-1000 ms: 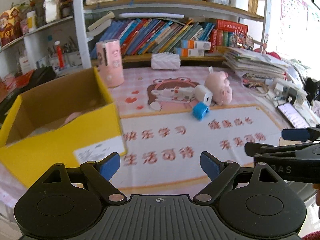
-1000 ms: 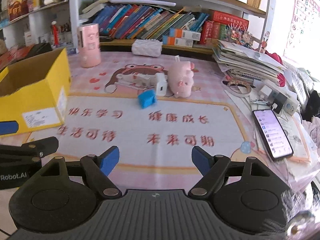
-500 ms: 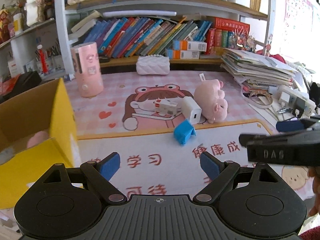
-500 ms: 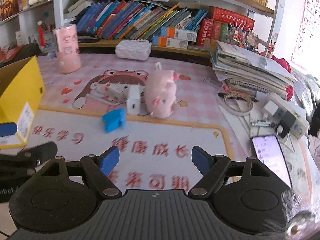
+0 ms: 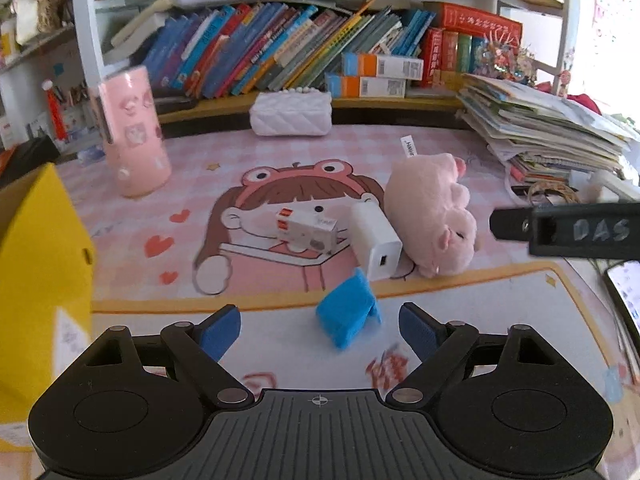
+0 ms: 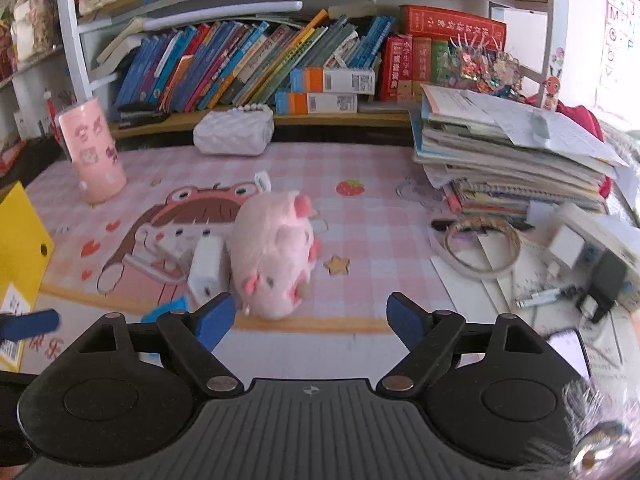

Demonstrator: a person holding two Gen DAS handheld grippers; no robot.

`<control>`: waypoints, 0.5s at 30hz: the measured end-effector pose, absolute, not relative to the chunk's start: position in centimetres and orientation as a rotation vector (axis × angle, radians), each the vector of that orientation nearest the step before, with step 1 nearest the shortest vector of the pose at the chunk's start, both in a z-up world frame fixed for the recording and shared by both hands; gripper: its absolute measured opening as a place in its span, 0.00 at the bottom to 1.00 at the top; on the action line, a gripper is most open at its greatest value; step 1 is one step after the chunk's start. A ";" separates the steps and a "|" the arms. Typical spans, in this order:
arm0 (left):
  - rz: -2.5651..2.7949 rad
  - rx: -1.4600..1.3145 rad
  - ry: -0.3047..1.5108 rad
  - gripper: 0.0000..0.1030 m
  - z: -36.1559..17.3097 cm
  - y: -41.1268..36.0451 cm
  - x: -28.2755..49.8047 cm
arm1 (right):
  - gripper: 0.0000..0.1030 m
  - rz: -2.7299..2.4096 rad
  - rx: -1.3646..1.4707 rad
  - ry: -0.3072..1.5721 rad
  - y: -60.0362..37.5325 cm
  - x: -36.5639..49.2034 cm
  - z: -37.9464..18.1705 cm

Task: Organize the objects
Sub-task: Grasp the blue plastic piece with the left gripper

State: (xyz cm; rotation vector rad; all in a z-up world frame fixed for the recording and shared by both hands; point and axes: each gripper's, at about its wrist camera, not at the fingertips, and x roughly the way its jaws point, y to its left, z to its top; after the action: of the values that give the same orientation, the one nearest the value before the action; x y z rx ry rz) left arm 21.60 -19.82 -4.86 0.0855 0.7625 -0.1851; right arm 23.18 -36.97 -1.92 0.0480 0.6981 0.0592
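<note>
A pink desk mat [image 5: 280, 148] is lying under everything. On it, a pink plush pig [image 5: 432, 212] is lying on its side, and a white charger block [image 5: 376, 240] is touching it at the pig's 9 o'clock. A small white box with red marks [image 5: 306, 228] is sitting just beside the charger, at its 9 o'clock. A blue foam piece [image 5: 346, 314] is sitting near the charger, at about its 7 o'clock. A yellow cardboard box [image 5: 36, 272] is standing at the far 9 o'clock edge of the left view. A pink tumbler [image 5: 134, 136] is standing at 11 o'clock, and a white quilted purse [image 5: 292, 114] is sitting at 12 o'clock, right under the bookshelf [image 5: 280, 52]. A messy pile of books and papers [image 6: 508, 160] is crowding the 2 o'clock side, with a ring of tape [image 6: 480, 248] and a power strip [image 6: 600, 240] near it.

The left gripper [image 5: 320, 328] is closing a little but is spread wide, and the blue foam piece is sitting between its fingers without touching them (it is not grabbed). The right gripper [image 6: 308, 316] is opening, and it is holding nothing; the pig is just ahead of it.
</note>
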 end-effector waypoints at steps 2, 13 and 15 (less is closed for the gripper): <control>-0.188 0.072 0.776 0.84 -5.5 -20.4 22.7 | 0.82 0.068 0.051 0.686 -37.2 24.0 -1.7; -0.183 0.095 0.828 0.59 -8.4 -22.7 25.7 | 0.89 0.118 0.092 0.694 -37.2 28.3 -1.7; -0.205 0.105 0.817 0.45 -8.4 -22.8 25.4 | 0.90 0.128 0.102 0.704 -37.1 29.1 -1.9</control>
State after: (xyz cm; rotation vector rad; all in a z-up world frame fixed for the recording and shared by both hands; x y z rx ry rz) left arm 25.43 -22.81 -8.36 0.1049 0.8171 -0.2053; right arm 29.11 -37.11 -1.90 0.1018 0.7043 0.1284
